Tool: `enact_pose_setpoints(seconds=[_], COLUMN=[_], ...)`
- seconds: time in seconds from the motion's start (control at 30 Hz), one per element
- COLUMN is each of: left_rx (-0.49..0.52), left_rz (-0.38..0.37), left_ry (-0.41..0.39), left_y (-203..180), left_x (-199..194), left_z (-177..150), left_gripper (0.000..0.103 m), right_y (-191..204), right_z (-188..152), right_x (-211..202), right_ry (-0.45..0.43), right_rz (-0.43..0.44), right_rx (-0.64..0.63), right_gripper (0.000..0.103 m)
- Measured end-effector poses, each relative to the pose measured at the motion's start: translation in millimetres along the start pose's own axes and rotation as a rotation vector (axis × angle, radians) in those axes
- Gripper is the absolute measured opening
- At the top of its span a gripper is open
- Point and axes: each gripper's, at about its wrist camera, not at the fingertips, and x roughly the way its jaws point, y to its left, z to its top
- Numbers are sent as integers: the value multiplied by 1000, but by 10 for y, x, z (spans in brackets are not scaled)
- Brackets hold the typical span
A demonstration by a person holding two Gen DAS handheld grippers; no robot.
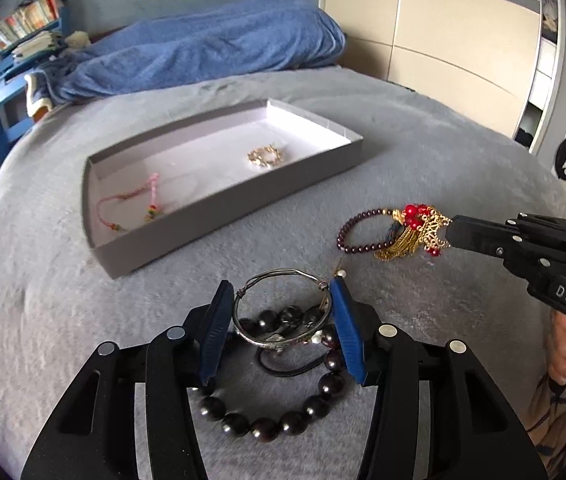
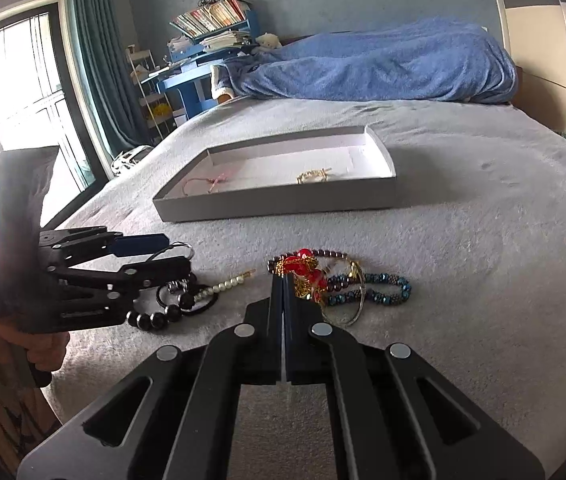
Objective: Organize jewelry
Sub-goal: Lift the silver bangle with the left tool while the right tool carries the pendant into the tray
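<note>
Straddling a silver wire bangle at lower centre of the left wrist frame, the left claw has its blue pads spread apart, one on each side of the ring; whether they touch the metal cannot be told. Beneath the bangle lies a large dark round-bead bracelet with a thin black elastic loop, all on the grey fleece bedspread. At right of that frame the right claw is pressed together on a gold filigree ornament with red beads and chain tassels, which sits against a small dark-red bead bracelet. In the right wrist frame the same claw shows no gap between its fingers, the red-and-gold ornament pinched at the tips; just right of it lie a thin gold hoop bangle and a blue faceted-bead bracelet, overlapping. A short strand of white pearls lies at centre left, near the left claw. Upper centre, well apart from the loose pieces, sits a shallow grey cardboard tray with white lining; inside it are a pink cord bracelet toward the left end and a gold chain-link bracelet toward the right. A crumpled blue blanket lies along the far edge of the bed.
</note>
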Motion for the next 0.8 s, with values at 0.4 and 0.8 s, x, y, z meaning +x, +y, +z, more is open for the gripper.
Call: enact_pose_setpoints(seconds=[0.4, 0.8], left_rx=[-31, -51], left_rz=[54, 65], left_ry=[-72, -107], left_y=[220, 391], left_x=[-358, -450], left_z=[123, 255], left_gripper=[51, 51], right_y=[37, -80], right_z=[452, 891], right_x=[-239, -401], right_ry=[-73, -108], right_rz=[-3, -12], right_rx=[-43, -59], right_gripper=[1, 1])
